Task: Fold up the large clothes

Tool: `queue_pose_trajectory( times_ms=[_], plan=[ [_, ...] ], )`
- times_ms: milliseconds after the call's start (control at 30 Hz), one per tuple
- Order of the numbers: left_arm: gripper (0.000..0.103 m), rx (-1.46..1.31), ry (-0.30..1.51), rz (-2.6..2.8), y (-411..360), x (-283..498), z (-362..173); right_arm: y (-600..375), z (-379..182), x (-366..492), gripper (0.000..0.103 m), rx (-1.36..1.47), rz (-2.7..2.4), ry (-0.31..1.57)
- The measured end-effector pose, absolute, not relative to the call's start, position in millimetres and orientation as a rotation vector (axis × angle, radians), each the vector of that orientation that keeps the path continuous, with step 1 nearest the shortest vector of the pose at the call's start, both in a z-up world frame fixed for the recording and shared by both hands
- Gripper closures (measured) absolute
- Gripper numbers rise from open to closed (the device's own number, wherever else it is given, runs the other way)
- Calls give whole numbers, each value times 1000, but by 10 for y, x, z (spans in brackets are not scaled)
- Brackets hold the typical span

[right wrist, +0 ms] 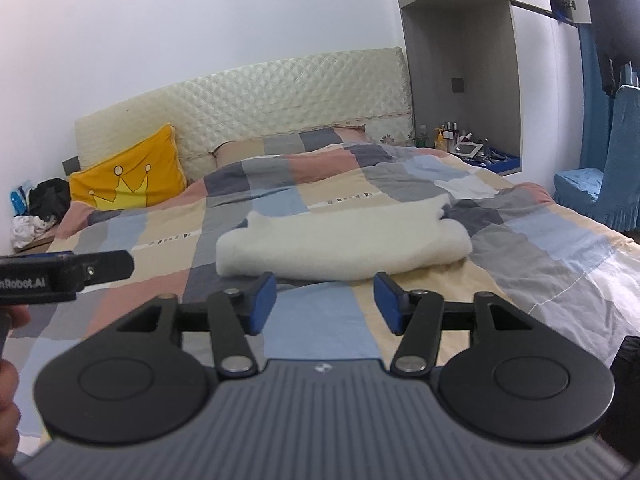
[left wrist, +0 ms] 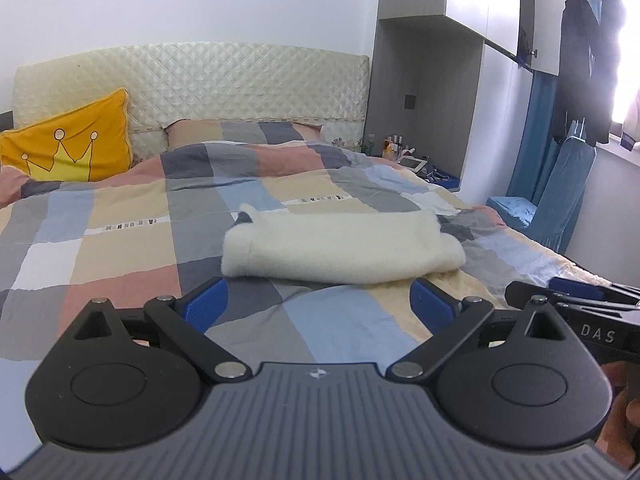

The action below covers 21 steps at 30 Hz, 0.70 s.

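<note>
A bedroom with white walls and a quilted cream headboard [left wrist: 192, 80] frames a bed [left wrist: 100, 240] covered in a patchwork duvet of grey, blue, peach and cream squares. A yellow crown-print cushion [left wrist: 68, 148] leans at the head end on the bed's left side, and a grey wardrobe niche [left wrist: 424, 92] with small bottles stands beyond the right edge, near a blue-covered chair [right wrist: 600, 192]. The task's garment, a cream fleece garment [left wrist: 340, 248], lies already folded into a long, thick bundle across the middle of the bed, towards the foot edge, its doubled layers showing along the near side. The left gripper [left wrist: 320, 304] hovers just short of the bundle with its blue pads spread wide and nothing between them; the right gripper [right wrist: 325, 304] is alongside, its jaws parted less widely and likewise empty. Neither touches the cloth. The fleece looks soft, bulky and light, likely to sag and spring open if lifted by a single layer, though its fuzzy nap should give the pads good purchase. Judged from the neat bundle, the folding appears largely done. Any further fold would best be taken at the two ends of the near edge, pinching all layers together so that the stack moves as one
</note>
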<state>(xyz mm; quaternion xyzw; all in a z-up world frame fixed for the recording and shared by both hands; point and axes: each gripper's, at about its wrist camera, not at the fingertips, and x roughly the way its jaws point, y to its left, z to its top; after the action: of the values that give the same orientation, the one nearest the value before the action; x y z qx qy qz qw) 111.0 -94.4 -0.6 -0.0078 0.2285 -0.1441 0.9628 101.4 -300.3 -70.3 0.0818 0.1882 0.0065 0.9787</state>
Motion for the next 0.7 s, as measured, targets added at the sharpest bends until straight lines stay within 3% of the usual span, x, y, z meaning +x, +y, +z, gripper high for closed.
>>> queue_pose_trajectory(
  times_ms=[67,133,700],
  plan=[
    [4,-15,462,-292,-945,1111,-9,-3030,-694,1009,8,168,1,369],
    [4,-16,463,-293,-943,1111,-14,-3052,-694,1006,1,171,-8,368],
    [4,-19,467,-300,-997,1091,-38,-3032,-692,1021,0,146,-32,374]
  ],
)
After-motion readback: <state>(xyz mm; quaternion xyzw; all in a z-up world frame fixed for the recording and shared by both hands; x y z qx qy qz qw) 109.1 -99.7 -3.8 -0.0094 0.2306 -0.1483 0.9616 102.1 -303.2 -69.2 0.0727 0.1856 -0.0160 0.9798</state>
